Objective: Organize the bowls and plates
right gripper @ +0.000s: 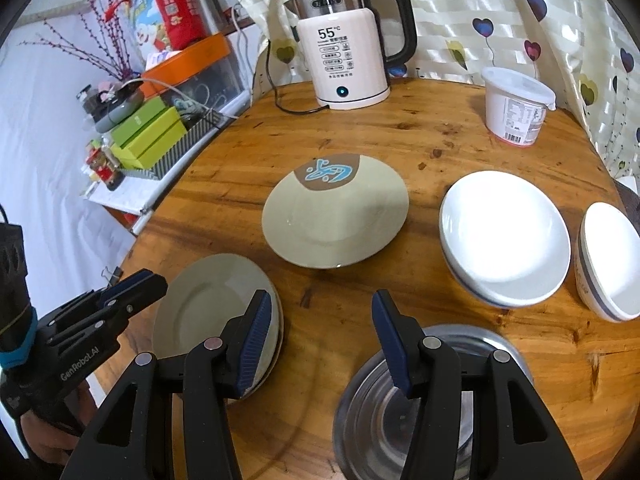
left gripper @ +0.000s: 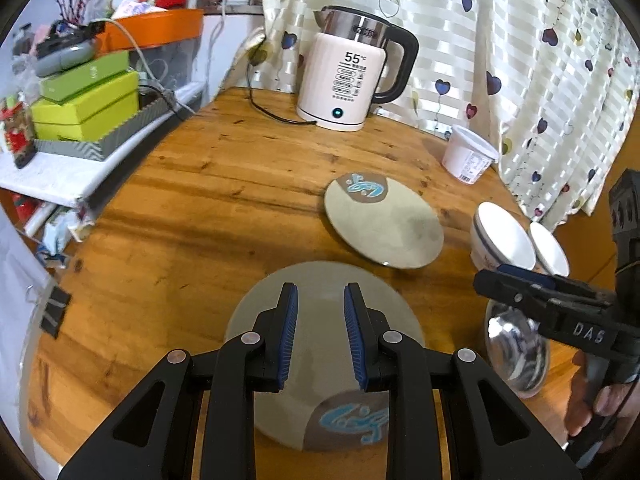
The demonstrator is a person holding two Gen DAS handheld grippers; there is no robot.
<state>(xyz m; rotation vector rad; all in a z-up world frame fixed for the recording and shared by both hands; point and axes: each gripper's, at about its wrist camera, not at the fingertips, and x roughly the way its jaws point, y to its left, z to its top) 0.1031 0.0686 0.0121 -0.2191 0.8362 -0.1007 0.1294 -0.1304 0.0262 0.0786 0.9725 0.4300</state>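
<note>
Two white bowls (right gripper: 506, 236) and (right gripper: 612, 264) sit empty at right, steel bowl (right gripper: 432, 400) empty under the right tool (right gripper: 320, 344), which is wide, holding nothing. Left tool (left gripper: 320, 336) half open over the near plate (left gripper: 320, 280); far plate (right gripper: 336, 216) mid-surface. Kettle (right gripper: 348, 48) and tub (right gripper: 516, 104) at back of wooden surface (right gripper: 400, 140); heart curtain (left gripper: 520, 40) behind.

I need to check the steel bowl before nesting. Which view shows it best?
The right wrist view: the shiny round steel bowl shows its rim and inside, partly behind the right gripper. The left wrist view shows only a blurred sliver.
</note>
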